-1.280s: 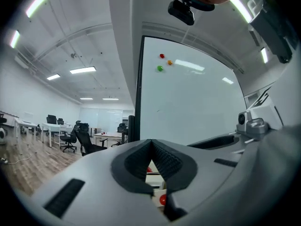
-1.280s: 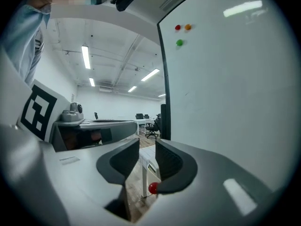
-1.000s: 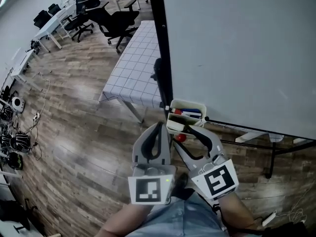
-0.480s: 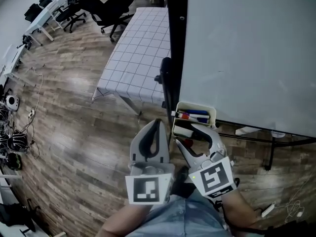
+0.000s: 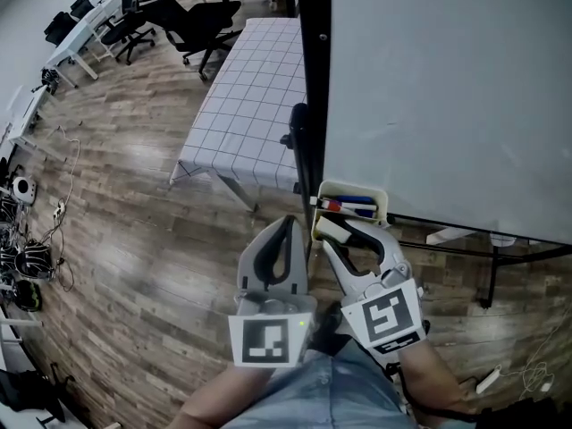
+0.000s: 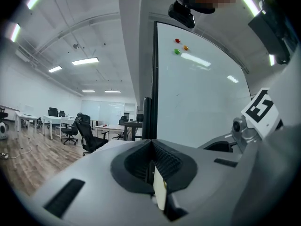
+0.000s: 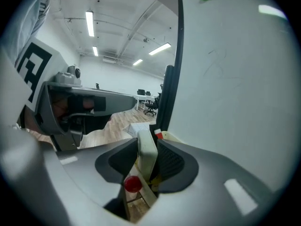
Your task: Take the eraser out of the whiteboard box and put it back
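The cream whiteboard box [image 5: 379, 196] hangs at the whiteboard's lower left corner, with red and blue markers [image 5: 349, 206] lying in it. My right gripper [image 5: 336, 231] reaches the box's near end. Its jaws are closing, and a cream eraser [image 7: 146, 147] stands upright between the pads, filling the gap. In the head view the eraser [image 5: 328, 228] shows as a pale block at the right fingertips. A small red round piece [image 7: 132, 183] sits low between those jaws. My left gripper [image 5: 288, 226] hovers just left of the box, shut and holding nothing, its jaws meeting at the tip [image 6: 151, 145].
The whiteboard [image 5: 447, 88] fills the right side on a black post [image 5: 309, 105]. A table with a grid-patterned cloth [image 5: 250, 105] stands behind the post. Black office chairs [image 5: 192, 16] and desks stand farther back on the wooden floor. Cables lie at the left wall [image 5: 27, 257].
The right gripper has pushed forward and down to the box, and its jaws have narrowed onto the eraser. The left gripper has barely shifted.
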